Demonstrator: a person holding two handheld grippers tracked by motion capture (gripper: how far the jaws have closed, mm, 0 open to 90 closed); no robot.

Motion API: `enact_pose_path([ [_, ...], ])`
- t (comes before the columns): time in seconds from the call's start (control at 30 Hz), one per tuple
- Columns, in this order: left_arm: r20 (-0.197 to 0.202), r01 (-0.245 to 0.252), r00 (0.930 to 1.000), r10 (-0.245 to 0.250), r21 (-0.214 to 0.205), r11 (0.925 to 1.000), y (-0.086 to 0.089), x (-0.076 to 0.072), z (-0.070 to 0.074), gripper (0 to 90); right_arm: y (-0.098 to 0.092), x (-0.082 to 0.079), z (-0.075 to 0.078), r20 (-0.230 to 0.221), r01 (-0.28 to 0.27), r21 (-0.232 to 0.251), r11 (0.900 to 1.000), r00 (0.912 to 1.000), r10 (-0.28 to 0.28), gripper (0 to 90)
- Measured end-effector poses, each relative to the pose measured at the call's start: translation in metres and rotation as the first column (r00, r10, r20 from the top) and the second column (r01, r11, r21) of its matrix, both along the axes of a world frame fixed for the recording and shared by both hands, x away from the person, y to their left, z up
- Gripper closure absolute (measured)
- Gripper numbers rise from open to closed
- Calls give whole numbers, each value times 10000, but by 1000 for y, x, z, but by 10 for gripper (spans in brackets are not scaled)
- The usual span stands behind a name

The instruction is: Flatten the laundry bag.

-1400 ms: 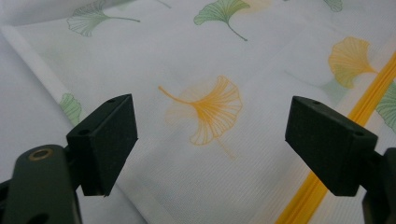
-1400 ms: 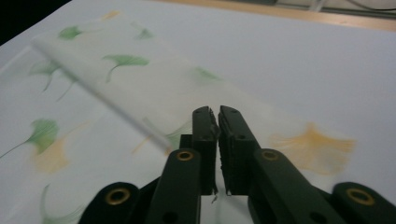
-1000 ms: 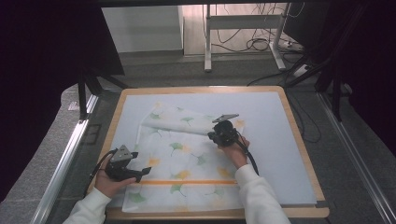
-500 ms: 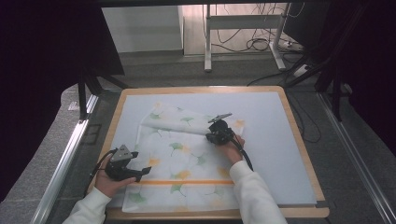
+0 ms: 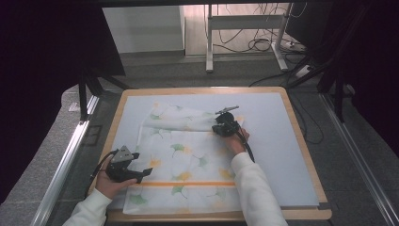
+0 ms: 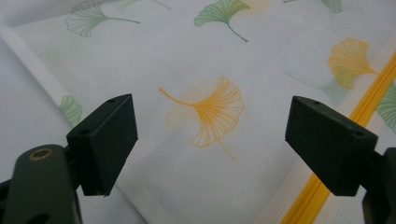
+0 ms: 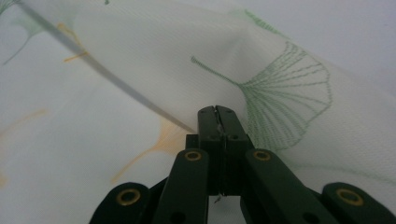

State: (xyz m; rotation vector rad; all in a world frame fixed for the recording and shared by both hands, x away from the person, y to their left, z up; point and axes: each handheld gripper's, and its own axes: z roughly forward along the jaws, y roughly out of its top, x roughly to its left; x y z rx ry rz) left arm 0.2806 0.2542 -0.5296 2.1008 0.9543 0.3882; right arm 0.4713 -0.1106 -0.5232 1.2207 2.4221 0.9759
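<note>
- The right gripper (image 7: 218, 114), jaws pressed together at lower centre, pinches the white ginkgo-leaf-printed cloth (image 7: 140, 70).
- A raised fold fills the upper right.

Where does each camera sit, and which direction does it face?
High view: above the person's side of the table, looking forward and down at the cloth; both sleeves, hands, the left gripper and right gripper show.
Left gripper view: on the left gripper, looking down along its wide-apart jaws at the cloth's leaf print.
Right gripper view: on the right gripper, looking along its shut jaws, pinched on a raised fold of cloth.
Shared: all three views show the same cloth.
</note>
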Motion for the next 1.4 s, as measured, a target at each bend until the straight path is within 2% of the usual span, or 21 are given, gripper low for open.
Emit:
enact_pose_path([
  [0.23, 16, -45, 10000, 45, -50, 10000, 0, -1, 1, 166, 0, 18, 4, 280, 472, 35, 9989, 9985, -473, 889],
  [0.4, -7, -11, 10000, 11, -35, 10000, 1, 0, 0, 166, -2, 30, 9, 658, 1003, 0, 9950, 9928, -1001, 888],
  [0.53, -36, -56, 10000, 55, -200, 9998, 3, 0, 0, 166, -6, 33, 14, 707, 1215, 48, 9926, 9901, -1215, 889],
  [0.63, -49, -66, 10000, 65, -237, 9997, 4, 0, 0, 167, -9, 30, 16, 670, 1145, 7, 9934, 9912, -1143, 889],
  [0.87, -31, -78, 10000, 78, -269, 9996, 3, 0, 0, 166, -21, 2, 24, 624, 557, 44, 9984, 9965, -559, 889],
  [1.03, -37, -58, 10000, 57, -257, 9997, 1, 0, 1, 166, -34, -28, 32, 500, 20, 201, 9998, 9987, -30, 889],
  [1.2, -47, 57, 10000, -59, -460, 9989, -4, -2, 2, 165, -46, -61, 38, 493, -412, 434, 9982, 9980, 390, 888],
  [1.33, -163, 142, 9998, -153, -673, 9976, -7, -3, 4, 173, -54, -85, 41, 518, -667, 717, 9952, 9967, 631, 888],
  [1.4, -155, 161, 9997, -175, -863, 9961, -9, -4, 5, 176, -59, -99, 40, 409, -853, 1121, 9900, 9959, 811, 888],
])
